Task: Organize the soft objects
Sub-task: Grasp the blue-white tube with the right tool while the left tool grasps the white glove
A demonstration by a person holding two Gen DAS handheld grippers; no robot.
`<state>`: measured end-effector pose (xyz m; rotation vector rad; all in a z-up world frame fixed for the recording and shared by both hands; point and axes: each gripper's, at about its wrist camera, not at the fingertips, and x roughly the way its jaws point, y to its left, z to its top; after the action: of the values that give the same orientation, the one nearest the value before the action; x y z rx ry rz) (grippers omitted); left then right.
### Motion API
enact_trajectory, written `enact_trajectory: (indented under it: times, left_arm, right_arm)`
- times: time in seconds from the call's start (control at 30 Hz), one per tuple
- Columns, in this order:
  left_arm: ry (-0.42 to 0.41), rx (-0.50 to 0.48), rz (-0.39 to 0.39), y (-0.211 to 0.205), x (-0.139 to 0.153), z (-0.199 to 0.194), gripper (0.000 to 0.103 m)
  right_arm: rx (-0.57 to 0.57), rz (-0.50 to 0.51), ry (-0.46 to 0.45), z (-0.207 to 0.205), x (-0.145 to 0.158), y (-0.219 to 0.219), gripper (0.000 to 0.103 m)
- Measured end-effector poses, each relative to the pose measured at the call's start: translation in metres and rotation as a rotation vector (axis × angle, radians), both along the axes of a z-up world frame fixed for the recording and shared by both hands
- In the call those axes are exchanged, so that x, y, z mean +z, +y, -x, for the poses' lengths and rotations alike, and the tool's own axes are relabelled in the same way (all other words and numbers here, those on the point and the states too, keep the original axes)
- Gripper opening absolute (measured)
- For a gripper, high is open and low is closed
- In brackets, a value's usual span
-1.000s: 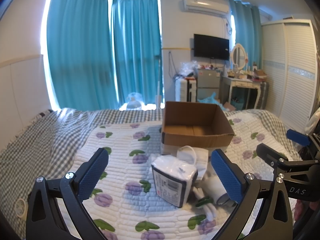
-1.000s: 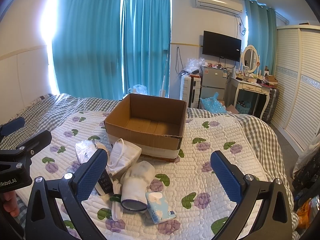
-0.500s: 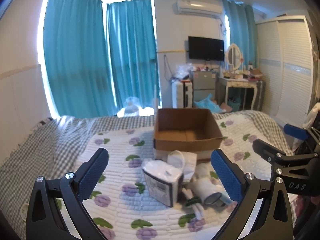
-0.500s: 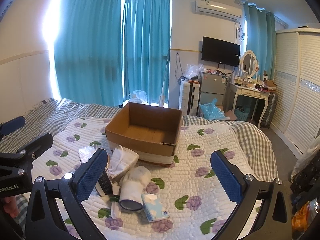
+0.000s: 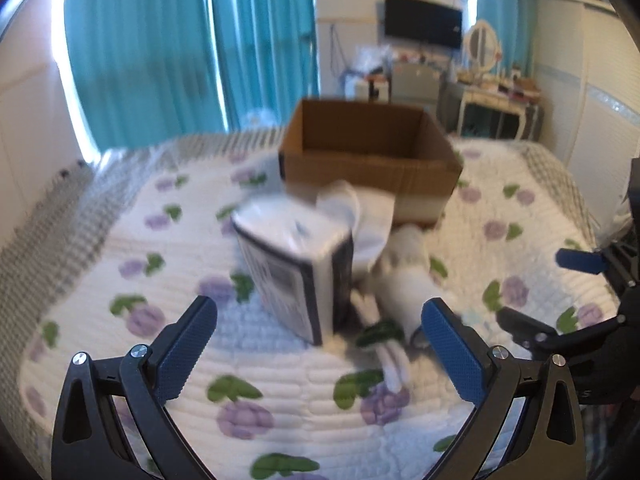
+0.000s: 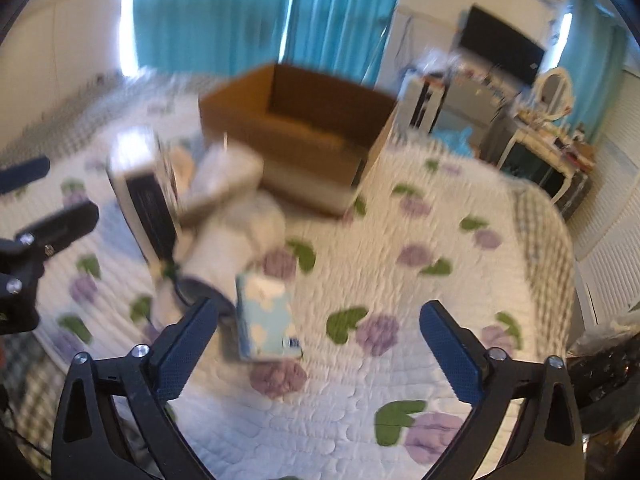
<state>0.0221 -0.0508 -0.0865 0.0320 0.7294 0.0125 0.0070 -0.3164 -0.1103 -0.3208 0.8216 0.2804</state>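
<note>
An open brown cardboard box stands on the bed; it also shows in the right wrist view. In front of it lies a pile of soft items: a white pack with dark sides, a white cloth bag, a rolled white sock and a light blue tissue pack. My left gripper is open and empty, just short of the white pack. My right gripper is open and empty, with the tissue pack by its left finger. Both views are blurred.
The bed has a white quilt with purple flowers and a grey checked sheet at its edges. Teal curtains, a TV, a dressing table and a white wardrobe stand beyond.
Both grippers have dropped lower and moved closer to the pile; the pack, sock and tissue pack now loom larger. The jaws stay open. The views are now motion-blurred.
</note>
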Motion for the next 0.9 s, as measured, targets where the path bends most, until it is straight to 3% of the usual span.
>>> enact_trajectory:
  times: [0.07, 0.3, 0.37, 0.53, 0.63, 0.7, 0.87, 0.9]
  left_arm:
    - [0.043, 0.007, -0.011, -0.003, -0.014, -0.006, 0.103]
    - [0.107, -0.013, -0.017, -0.006, -0.038, -0.02, 0.102]
    - [0.12, -0.028, -0.024, -0.01, -0.043, -0.023, 0.097]
    - [0.16, -0.056, -0.018, -0.016, -0.056, -0.027, 0.097]
    - [0.176, -0.076, -0.011, -0.02, -0.061, -0.03, 0.091]
    - [0.193, -0.08, -0.001, -0.022, -0.066, -0.033, 0.09]
    - [0.243, -0.134, 0.032, -0.032, -0.078, -0.042, 0.056]
    - [0.253, -0.148, 0.035, -0.034, -0.08, -0.042, 0.053]
  right_arm:
    - [0.017, 0.007, 0.051, -0.01, -0.019, 0.003, 0.087]
    - [0.106, 0.061, 0.154, -0.019, -0.054, 0.025, 0.079]
    - [0.115, 0.077, 0.187, -0.022, -0.061, 0.029, 0.064]
    - [0.122, 0.04, 0.24, -0.027, -0.069, 0.025, 0.03]
    - [0.095, 0.006, 0.209, -0.026, -0.062, 0.018, 0.022]
    - [0.071, -0.025, 0.191, -0.027, -0.056, 0.011, 0.021]
    - [0.039, -0.081, 0.167, -0.03, -0.048, 0.0, 0.021]
    - [0.04, -0.08, 0.167, -0.03, -0.049, 0.001, 0.021]
